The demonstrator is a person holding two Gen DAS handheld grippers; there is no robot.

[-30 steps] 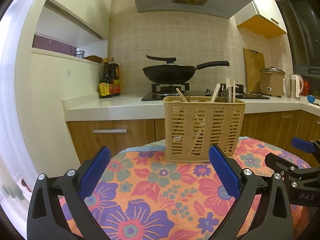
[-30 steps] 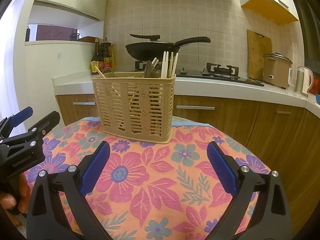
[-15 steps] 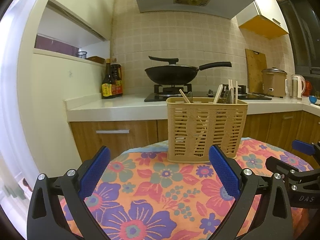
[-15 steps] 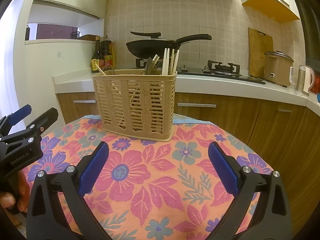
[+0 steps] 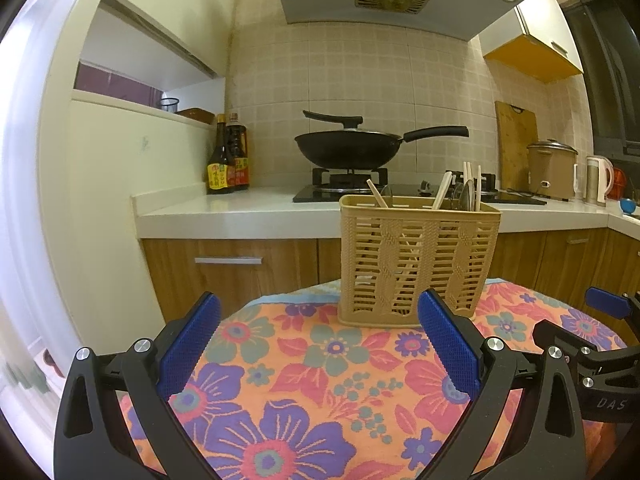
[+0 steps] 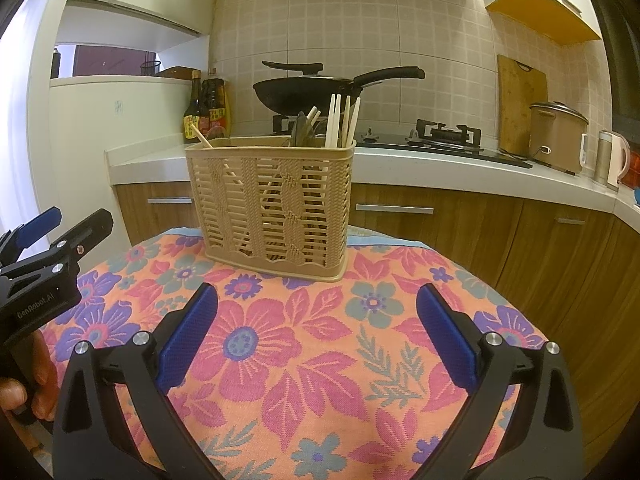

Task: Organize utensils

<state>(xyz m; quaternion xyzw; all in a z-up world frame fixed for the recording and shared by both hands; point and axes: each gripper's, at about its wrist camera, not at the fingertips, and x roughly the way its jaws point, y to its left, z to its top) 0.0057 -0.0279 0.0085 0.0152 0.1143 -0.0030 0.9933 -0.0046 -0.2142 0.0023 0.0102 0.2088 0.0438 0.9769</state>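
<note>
A tan slotted utensil basket stands upright at the far edge of a round table under a floral cloth. Pale chopsticks and a dark spoon or ladle stick up out of it. My left gripper hovers open over the cloth, short of the basket, with nothing between its blue pads. My right gripper is likewise open and empty, nearer the table's middle. Each gripper shows at the edge of the other's view.
Behind the table runs a white kitchen counter with wooden cabinets. On it are a black wok on a gas hob, sauce bottles, a rice cooker and a kettle. A hand holds the left gripper.
Both cameras have tilted up and drawn back slightly, so the basket sits lower and a little farther in each view. Both grippers stayed open and empty.
</note>
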